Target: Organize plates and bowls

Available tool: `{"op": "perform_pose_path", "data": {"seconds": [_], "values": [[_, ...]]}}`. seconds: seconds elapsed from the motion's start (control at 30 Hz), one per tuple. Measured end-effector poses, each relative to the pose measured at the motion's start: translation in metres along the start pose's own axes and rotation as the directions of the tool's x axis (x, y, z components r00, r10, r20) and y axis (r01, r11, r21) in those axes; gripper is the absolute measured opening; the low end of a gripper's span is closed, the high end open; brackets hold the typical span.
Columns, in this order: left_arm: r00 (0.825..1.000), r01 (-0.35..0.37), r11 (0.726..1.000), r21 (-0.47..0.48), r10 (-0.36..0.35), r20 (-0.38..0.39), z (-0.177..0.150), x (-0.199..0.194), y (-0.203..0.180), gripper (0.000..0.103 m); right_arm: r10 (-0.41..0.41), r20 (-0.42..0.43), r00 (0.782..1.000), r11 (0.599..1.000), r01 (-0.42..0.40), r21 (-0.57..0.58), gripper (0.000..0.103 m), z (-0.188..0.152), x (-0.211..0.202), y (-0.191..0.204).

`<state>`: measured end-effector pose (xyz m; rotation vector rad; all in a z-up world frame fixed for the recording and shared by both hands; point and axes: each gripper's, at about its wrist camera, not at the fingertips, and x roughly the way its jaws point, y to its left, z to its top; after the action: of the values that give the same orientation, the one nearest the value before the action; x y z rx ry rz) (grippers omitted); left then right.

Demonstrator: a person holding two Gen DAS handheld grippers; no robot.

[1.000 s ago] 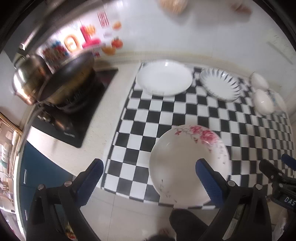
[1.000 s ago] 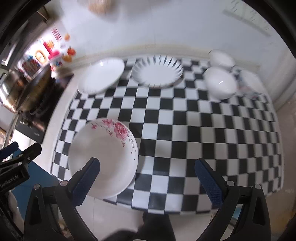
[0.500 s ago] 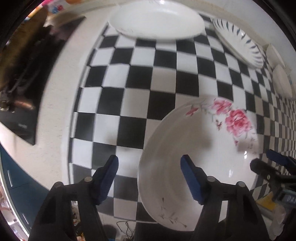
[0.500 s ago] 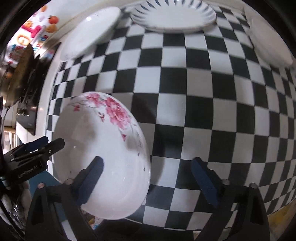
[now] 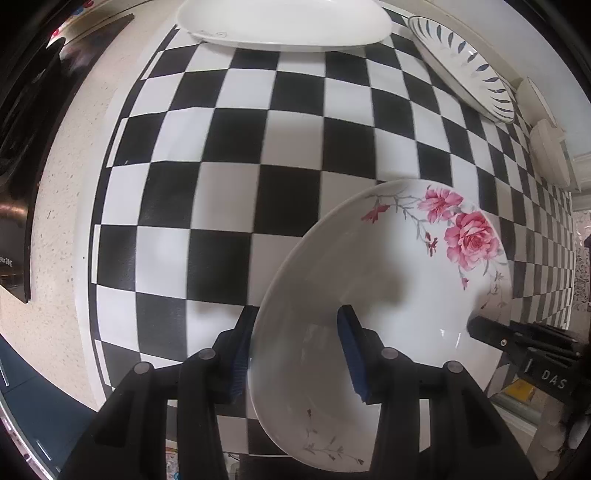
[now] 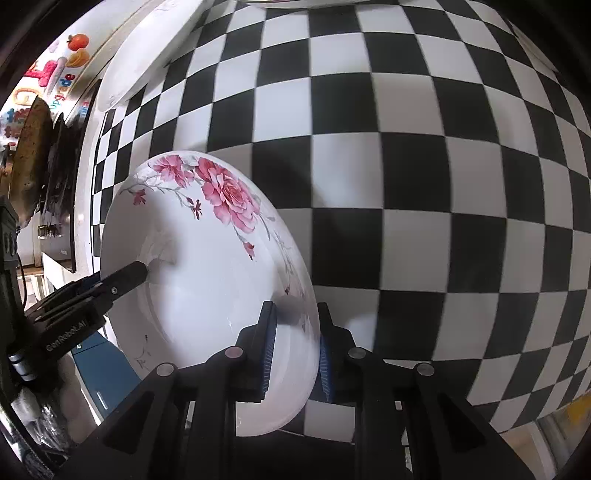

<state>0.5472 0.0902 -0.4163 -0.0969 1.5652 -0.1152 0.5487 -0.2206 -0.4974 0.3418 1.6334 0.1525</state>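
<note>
Now both grippers grip the rose-patterned plate (image 5: 388,295) at the near edge of the checkered mat (image 5: 236,192). The left gripper (image 5: 295,354) is clenched on the plate's left rim, one pad under it and one inside. The right gripper (image 6: 293,350) pinches the right rim the same way. The plate faces up, its roses toward the far side. Farther back lie a plain white plate (image 5: 284,22) and, to its right, a blue-leaf plate (image 5: 465,62).

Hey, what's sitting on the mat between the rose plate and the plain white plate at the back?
Nothing: in the left wrist view only bare checkered mat separates the rose plate from the plain white plate.
</note>
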Motion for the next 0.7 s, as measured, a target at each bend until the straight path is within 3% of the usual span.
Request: {"op": "perform_pose_path", "data": {"seconds": [0.17,0.47,0.7], "values": [[1.000,-0.021,0.998,0.056,0.020,0.019,0.018,-0.002,-0.036,0.041,0.001,0.023,1.000,1.000,-0.001,0.030,0.023,-0.002,-0.011,-0.017],[1.000,0.002,0.981,0.195,-0.002,0.001,0.047,0.011,-0.131,0.041,-0.055,0.076,0.996,0.987,0.043,0.154,0.023,0.001,-0.042,-0.083],[1.000,-0.020,0.968,0.250,0.023,-0.011,0.067,0.022,-0.176,0.041,-0.074,0.080,0.994,0.979,0.057,0.196,0.023,0.005,-0.048,-0.110]]}}
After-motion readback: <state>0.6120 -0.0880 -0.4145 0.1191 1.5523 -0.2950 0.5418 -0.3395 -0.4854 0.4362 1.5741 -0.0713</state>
